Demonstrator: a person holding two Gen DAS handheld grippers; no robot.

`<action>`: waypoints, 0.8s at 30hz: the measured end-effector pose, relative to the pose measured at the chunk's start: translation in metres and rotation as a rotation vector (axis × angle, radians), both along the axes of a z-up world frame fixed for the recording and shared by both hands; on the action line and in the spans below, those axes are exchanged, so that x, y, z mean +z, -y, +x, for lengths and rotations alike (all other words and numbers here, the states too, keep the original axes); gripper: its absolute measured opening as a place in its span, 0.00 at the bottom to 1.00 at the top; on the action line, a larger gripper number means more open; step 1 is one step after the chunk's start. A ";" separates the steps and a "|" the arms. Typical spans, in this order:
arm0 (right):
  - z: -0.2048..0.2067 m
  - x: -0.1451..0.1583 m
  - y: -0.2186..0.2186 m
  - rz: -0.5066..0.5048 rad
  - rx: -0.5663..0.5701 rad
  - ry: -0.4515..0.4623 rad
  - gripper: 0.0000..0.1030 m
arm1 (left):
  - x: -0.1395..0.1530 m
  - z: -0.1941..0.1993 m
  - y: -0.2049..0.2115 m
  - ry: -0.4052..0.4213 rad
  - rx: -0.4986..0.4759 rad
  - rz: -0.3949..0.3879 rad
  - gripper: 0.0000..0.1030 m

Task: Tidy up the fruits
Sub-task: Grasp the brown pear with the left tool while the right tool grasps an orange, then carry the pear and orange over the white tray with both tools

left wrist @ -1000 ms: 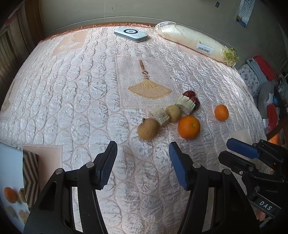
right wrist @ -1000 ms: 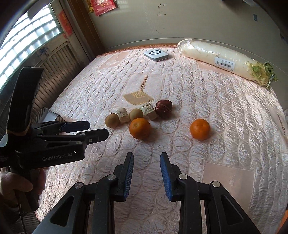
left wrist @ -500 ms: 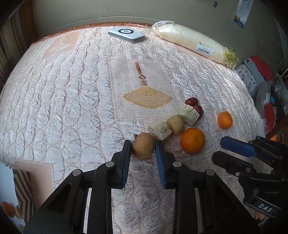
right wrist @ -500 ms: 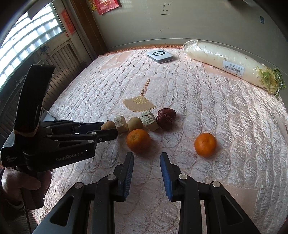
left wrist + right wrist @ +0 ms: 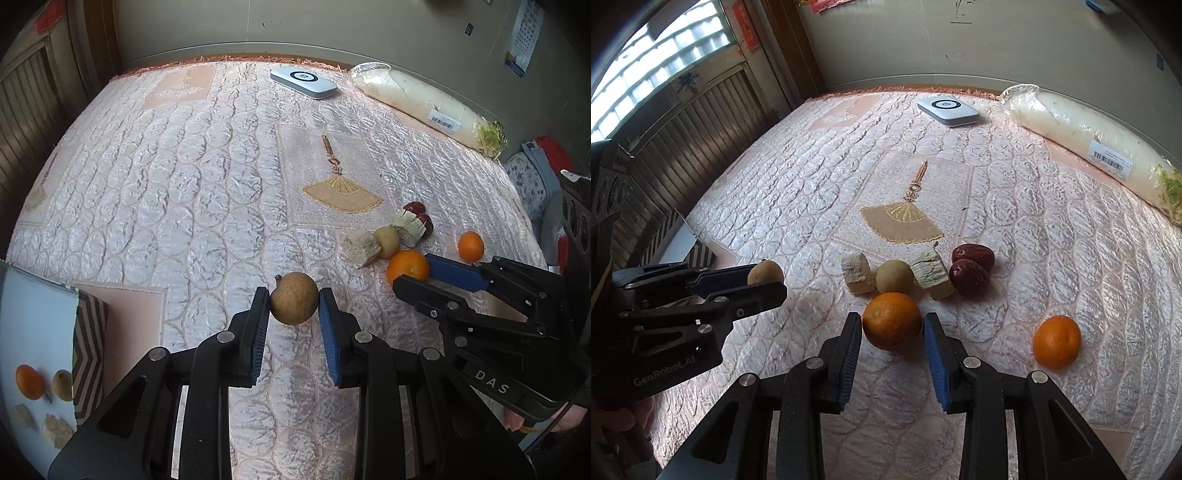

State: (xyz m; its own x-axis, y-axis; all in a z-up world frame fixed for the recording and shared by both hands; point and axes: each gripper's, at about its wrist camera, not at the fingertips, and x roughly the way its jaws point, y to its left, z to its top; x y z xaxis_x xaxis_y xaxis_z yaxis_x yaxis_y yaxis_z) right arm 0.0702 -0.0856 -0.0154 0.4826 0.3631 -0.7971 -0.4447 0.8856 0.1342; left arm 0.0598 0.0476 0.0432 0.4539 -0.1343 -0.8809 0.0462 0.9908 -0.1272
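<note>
Left gripper point(image 5: 293, 308) clamping brown fruit point(image 5: 293, 303)

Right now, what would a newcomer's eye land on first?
The left gripper pinching a round brown fruit above the quilted bedspread, and the right gripper straddling a large orange. Behind lies a cluster of fruit pieces, and a wrapped white radish along the far edge.

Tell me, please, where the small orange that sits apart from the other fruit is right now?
The small orange lies alone on the quilted cover, at the right of the right wrist view, right of the right gripper and the two red dates.
</note>
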 end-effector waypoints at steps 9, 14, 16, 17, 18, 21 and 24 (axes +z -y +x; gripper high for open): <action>-0.011 0.008 0.000 -0.013 -0.014 0.004 0.29 | 0.009 -0.020 -0.013 0.003 0.043 0.008 0.26; -0.035 0.028 -0.015 -0.029 -0.002 0.049 0.29 | 0.020 -0.037 -0.029 0.020 0.086 0.006 0.26; -0.042 0.032 -0.025 -0.040 0.008 0.057 0.29 | 0.025 -0.045 -0.038 0.028 0.108 0.013 0.26; -0.045 0.033 -0.030 -0.048 0.014 0.060 0.29 | 0.027 -0.049 -0.043 0.031 0.120 0.015 0.26; -0.047 0.035 -0.036 -0.055 0.020 0.064 0.29 | 0.029 -0.053 -0.049 0.033 0.132 0.016 0.26; -0.053 0.038 -0.053 -0.059 0.048 0.065 0.29 | 0.035 -0.067 -0.067 0.045 0.169 0.027 0.26; -0.061 0.041 -0.074 -0.066 0.089 0.071 0.29 | 0.039 -0.083 -0.087 0.050 0.213 0.032 0.26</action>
State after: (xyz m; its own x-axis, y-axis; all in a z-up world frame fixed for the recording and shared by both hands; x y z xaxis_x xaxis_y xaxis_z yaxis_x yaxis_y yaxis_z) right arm 0.0096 -0.0114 0.0261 0.5070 0.3551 -0.7854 -0.5284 0.8480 0.0423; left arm -0.0227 0.1351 0.0826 0.5123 -0.0032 -0.8588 -0.1587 0.9824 -0.0983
